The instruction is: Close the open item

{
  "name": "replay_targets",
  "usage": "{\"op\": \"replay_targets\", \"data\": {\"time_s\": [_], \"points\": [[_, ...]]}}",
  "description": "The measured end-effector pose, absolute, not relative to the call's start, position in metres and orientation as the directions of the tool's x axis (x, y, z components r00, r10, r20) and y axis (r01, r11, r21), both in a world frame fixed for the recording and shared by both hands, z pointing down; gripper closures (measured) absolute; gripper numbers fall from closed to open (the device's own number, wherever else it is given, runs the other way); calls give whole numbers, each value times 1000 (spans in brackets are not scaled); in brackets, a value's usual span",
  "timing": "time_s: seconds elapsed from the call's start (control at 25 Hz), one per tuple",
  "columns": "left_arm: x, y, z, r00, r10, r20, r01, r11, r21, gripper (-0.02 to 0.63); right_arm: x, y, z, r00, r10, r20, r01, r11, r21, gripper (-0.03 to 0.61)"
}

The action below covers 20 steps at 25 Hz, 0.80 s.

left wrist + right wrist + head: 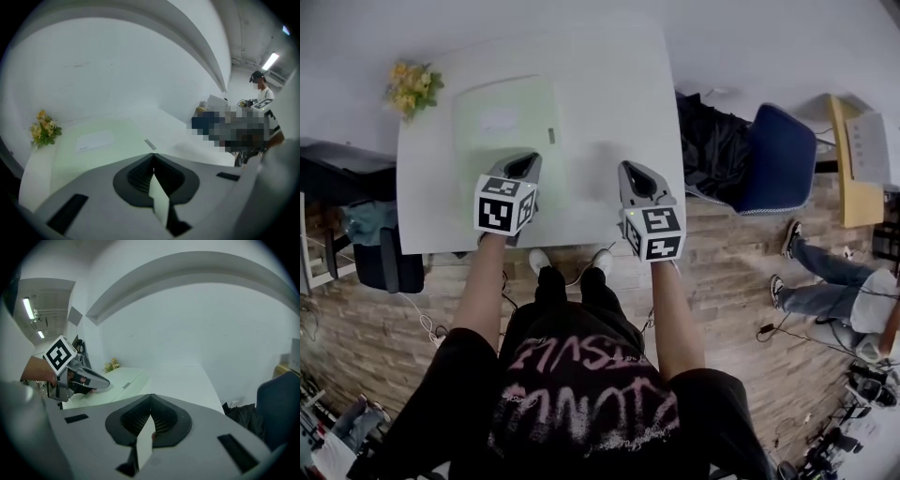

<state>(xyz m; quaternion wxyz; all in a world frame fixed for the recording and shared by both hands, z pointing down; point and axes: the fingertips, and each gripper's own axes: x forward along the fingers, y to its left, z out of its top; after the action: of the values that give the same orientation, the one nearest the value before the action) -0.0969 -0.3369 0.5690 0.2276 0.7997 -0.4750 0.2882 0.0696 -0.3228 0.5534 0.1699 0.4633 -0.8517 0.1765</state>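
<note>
Pale green flat plastic folder (pixel 502 117), likely light, flexible; best gripped near small grey clasp (pixel 551 136); left gripper (pixel 525 164), right gripper (pixel 630 171) closed, empty

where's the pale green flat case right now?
In the head view, the pale green flat case lies on the left half of the white table, its near end beneath the left gripper, with the yellow flowers off its far left corner.

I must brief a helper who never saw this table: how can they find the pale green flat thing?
On the white table, left half, next to the yellow flowers at the far corner, lies the pale green flat case. Only it is flat and green, with a white label on top and a grey tab on its right edge.
</note>
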Motion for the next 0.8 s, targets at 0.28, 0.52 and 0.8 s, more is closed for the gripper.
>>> {"op": "replay_targets", "data": {"time_s": [0.28, 0.52, 0.8], "points": [[-114, -326, 549, 369, -690, 623, -905, -418, 73, 611, 54, -320, 542, -532, -726, 435, -837, 529, -141, 566], [-130, -315, 531, 350, -738, 577, -917, -397, 48, 611, 39, -318, 527, -552, -730, 404, -824, 553, -127, 566], [-156, -297, 509, 308, -790, 530, -937, -349, 24, 611, 25, -315, 503, -559, -746, 362, -821, 559, -114, 567]]}}
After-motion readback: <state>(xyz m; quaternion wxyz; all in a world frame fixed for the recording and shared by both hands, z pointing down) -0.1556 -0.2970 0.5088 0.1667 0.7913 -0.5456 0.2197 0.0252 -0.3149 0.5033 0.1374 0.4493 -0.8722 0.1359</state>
